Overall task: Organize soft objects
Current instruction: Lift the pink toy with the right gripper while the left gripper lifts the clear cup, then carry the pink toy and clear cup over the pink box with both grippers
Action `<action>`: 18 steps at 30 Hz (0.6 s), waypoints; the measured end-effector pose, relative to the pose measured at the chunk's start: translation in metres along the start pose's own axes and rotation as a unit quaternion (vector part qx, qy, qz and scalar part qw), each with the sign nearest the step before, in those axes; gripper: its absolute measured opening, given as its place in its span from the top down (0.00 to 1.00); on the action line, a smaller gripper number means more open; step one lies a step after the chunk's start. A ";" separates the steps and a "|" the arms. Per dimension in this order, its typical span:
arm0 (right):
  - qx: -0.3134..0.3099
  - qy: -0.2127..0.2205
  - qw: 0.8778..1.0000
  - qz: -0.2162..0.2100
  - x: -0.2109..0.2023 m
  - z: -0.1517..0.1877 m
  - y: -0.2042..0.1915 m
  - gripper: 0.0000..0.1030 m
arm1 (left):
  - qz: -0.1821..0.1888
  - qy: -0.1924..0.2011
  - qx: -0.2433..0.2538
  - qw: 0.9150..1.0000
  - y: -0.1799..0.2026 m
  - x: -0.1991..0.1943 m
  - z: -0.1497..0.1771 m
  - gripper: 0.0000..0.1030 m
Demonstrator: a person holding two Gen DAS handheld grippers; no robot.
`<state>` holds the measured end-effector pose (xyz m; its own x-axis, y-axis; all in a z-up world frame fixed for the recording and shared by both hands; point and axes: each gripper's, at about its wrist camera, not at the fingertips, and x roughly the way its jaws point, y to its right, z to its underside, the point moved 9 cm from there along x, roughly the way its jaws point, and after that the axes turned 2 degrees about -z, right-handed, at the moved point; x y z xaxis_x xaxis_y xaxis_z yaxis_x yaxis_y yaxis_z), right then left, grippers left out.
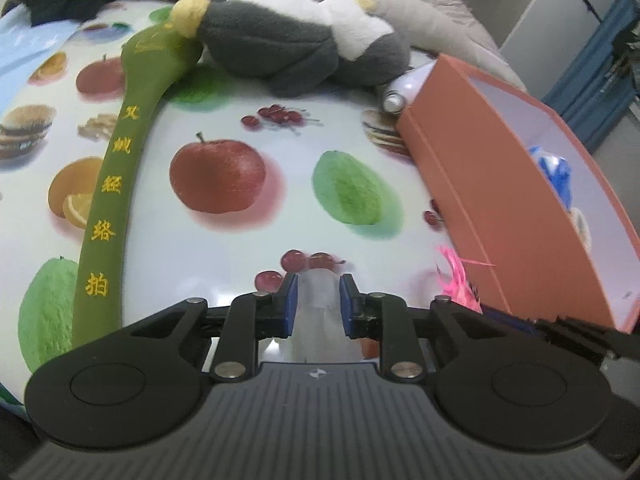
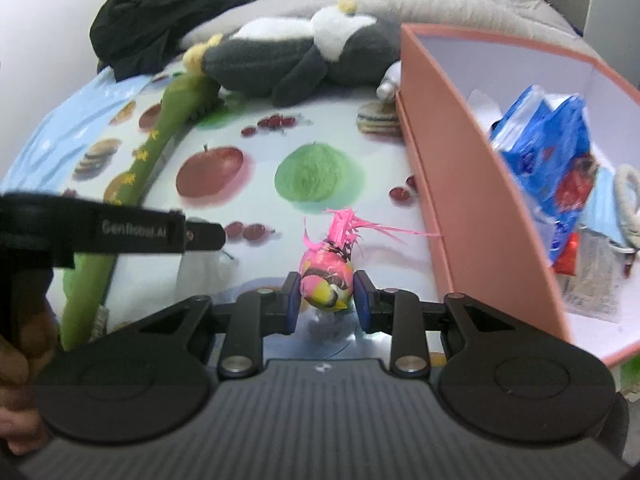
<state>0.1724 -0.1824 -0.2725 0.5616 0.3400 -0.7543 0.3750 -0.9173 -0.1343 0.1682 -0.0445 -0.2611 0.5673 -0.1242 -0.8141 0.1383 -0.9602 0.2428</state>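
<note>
Pink tufted ball [image 2: 326, 280] | squashy, pinched by right hand-held gripper [image 2: 326, 300]

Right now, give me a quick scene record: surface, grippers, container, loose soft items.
surface: fruit-print cloth
left gripper: pads either side of a translucent whitish item; contact unclear
right gripper: shut on pink and yellow soft toy with pink tuft
container: orange box, open top, right of the toy; holds blue packets
loose items: grey and white plush at far edge; long green padded stick with yellow characters, on the left
</note>
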 end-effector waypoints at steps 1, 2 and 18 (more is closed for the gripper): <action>0.002 0.004 1.000 0.001 -0.005 -0.002 0.000 0.69 | 0.003 0.001 0.002 1.000 0.002 -0.005 0.000 0.75; 0.003 0.007 1.000 0.002 -0.010 -0.003 0.000 0.69 | 0.007 0.003 0.004 1.000 0.004 -0.010 -0.001 0.75; 0.014 0.078 0.997 0.017 -0.099 -0.025 -0.001 0.69 | 0.037 0.040 0.051 0.997 0.044 -0.093 -0.010 0.75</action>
<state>0.1350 -0.2102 -0.1810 0.6826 0.3343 -0.6498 0.3335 -0.9337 -0.1300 0.1298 -0.0729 -0.1698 0.6370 -0.1783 -0.7500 0.0133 -0.9702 0.2420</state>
